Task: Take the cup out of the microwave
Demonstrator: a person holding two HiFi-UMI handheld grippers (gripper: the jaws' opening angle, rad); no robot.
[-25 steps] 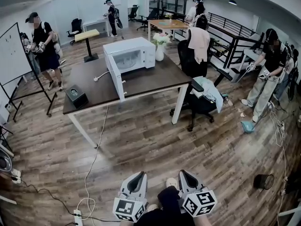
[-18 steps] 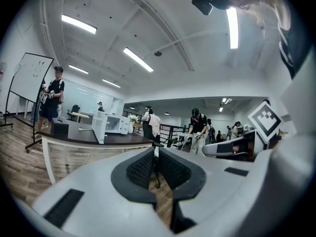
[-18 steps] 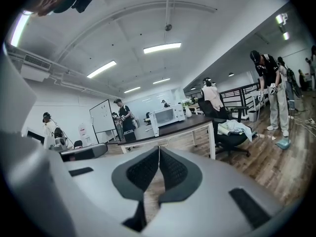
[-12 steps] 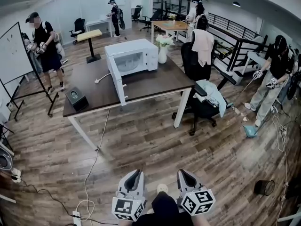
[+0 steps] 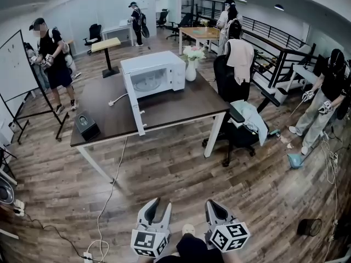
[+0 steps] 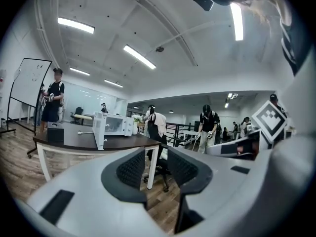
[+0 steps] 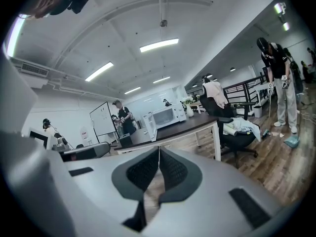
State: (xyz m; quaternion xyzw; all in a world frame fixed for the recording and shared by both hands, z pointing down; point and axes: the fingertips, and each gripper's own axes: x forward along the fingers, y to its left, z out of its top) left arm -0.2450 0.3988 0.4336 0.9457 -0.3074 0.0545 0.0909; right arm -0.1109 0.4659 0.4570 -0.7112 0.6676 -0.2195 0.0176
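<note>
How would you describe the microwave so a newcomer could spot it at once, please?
Find the dark table in the room's middle. The microwave stands on it beside a vase of flowers: the only big white box, its door swung open.

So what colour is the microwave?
White. The microwave shows best in the head view, standing on the dark table.
</note>
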